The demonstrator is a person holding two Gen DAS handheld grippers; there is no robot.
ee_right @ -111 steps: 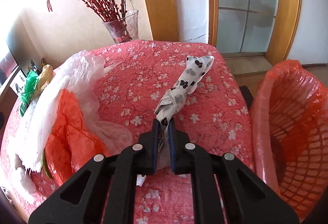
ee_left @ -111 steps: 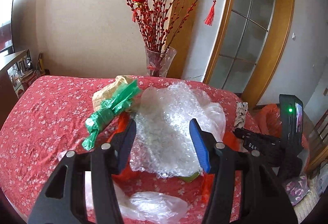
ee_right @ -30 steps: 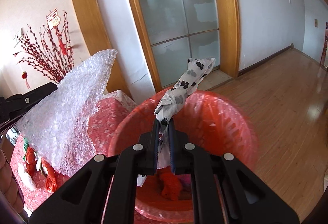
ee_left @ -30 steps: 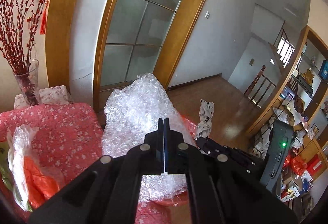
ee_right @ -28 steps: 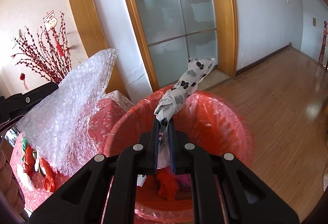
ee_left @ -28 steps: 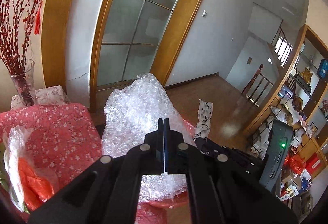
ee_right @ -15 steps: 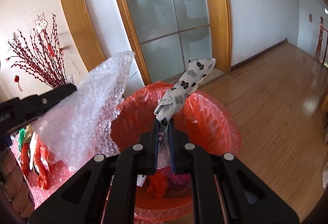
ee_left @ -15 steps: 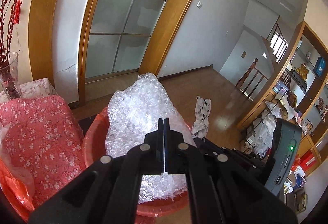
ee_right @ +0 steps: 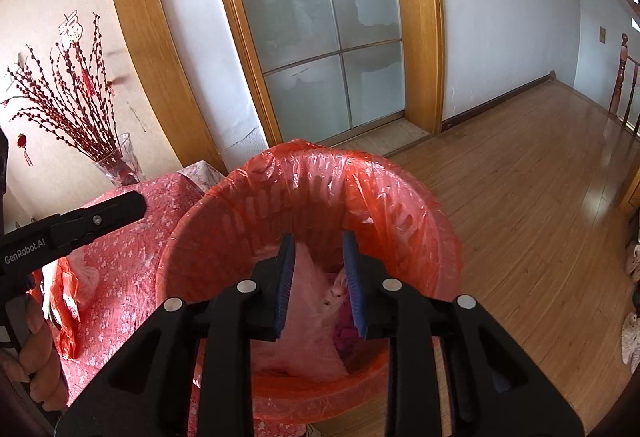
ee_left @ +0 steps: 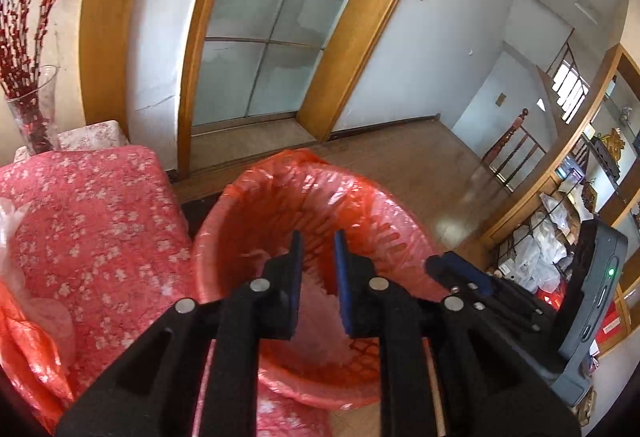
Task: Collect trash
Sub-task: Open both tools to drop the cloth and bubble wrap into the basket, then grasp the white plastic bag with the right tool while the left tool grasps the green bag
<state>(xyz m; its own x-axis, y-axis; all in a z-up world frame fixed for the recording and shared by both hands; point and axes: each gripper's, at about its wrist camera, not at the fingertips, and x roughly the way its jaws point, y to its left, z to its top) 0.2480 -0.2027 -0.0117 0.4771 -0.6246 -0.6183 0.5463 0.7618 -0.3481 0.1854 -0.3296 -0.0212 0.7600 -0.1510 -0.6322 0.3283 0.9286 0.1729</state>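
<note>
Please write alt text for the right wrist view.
The open right gripper hangs over a round red basket lined with a red plastic bag, with trash inside. The red floral tablecloth lies left, wooden floor right.

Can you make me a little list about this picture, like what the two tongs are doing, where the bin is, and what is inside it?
left tongs: open, holding nothing, above the bin
right tongs: open, holding nothing, above the bin
bin: red basket with a red plastic liner, on the floor beside the table
inside the bin: crumpled trash, seen through the tongs
table: red flowery cloth, some plastic bags on it
</note>
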